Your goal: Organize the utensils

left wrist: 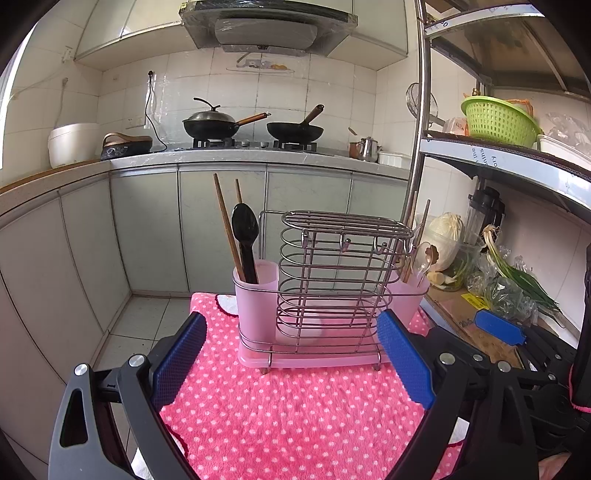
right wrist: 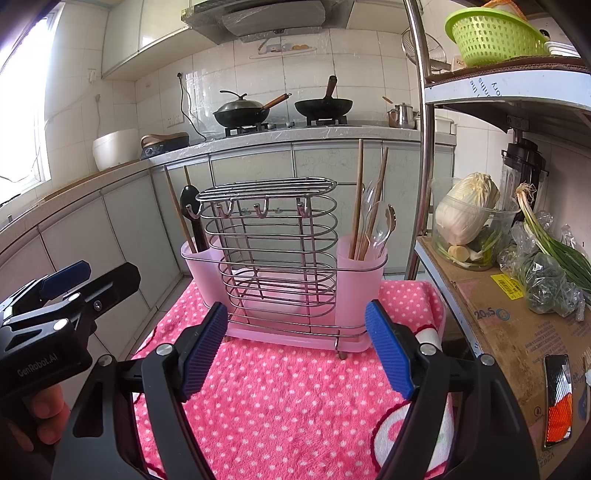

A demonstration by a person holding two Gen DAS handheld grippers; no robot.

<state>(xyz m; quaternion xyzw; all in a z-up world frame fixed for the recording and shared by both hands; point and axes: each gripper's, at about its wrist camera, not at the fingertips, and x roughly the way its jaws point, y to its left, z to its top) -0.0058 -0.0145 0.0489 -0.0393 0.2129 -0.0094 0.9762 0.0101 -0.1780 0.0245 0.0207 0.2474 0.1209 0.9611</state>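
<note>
The utensil rack [right wrist: 280, 266] stands on the pink dotted towel [right wrist: 288, 398], straight ahead of both claws, utensils upright in its two end cups. The right gripper [right wrist: 295, 347] and the left gripper [left wrist: 291, 358] gape wide, empty, each nearer its own side's cup.

— What do you have around you?

— You face a kitchen with white tiled walls [left wrist: 280, 92] and a pale tiled floor [left wrist: 140, 321]. A grey counter [left wrist: 258, 155] runs over grey-green cabinet doors [left wrist: 147, 229], with a range hood [left wrist: 266, 26] above the stove [left wrist: 255, 144].

— And the light?

— Daylight comes from a window [right wrist: 22, 92] on your left. A metal shelf rack [right wrist: 421, 110] stands on your right.
</note>
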